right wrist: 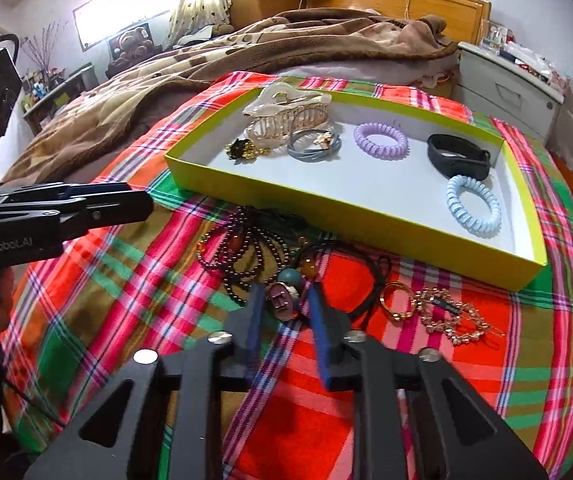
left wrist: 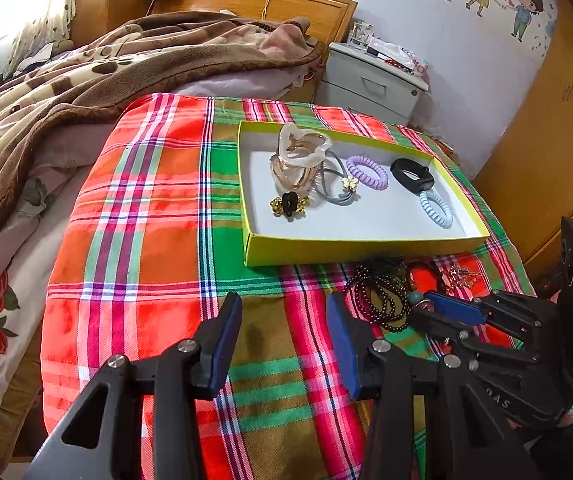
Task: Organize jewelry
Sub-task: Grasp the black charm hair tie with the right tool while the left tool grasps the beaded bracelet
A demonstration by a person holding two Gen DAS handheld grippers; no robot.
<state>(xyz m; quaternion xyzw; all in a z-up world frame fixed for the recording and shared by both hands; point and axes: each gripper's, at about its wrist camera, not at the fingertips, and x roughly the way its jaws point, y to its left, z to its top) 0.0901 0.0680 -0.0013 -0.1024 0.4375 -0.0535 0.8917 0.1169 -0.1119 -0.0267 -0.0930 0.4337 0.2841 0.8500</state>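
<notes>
The right claw [right wrist: 284, 308] is clamped on a purple pendant [right wrist: 282, 302] lying just before the yellow tray [right wrist: 366, 216]. Lift slowly, so tangled bead strands [right wrist: 246, 252] do not follow. The left claw [left wrist: 282, 320] stands apart, empty.

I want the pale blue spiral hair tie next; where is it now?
In the right wrist view the blue hair tie lies inside the yellow-green tray, toward its near right corner, just in front of the black wristband.

Plaid cloth [right wrist: 366, 420] bears tray [right wrist: 366, 224], beads [right wrist: 246, 248], perhaps brooch [right wrist: 446, 316].
</notes>
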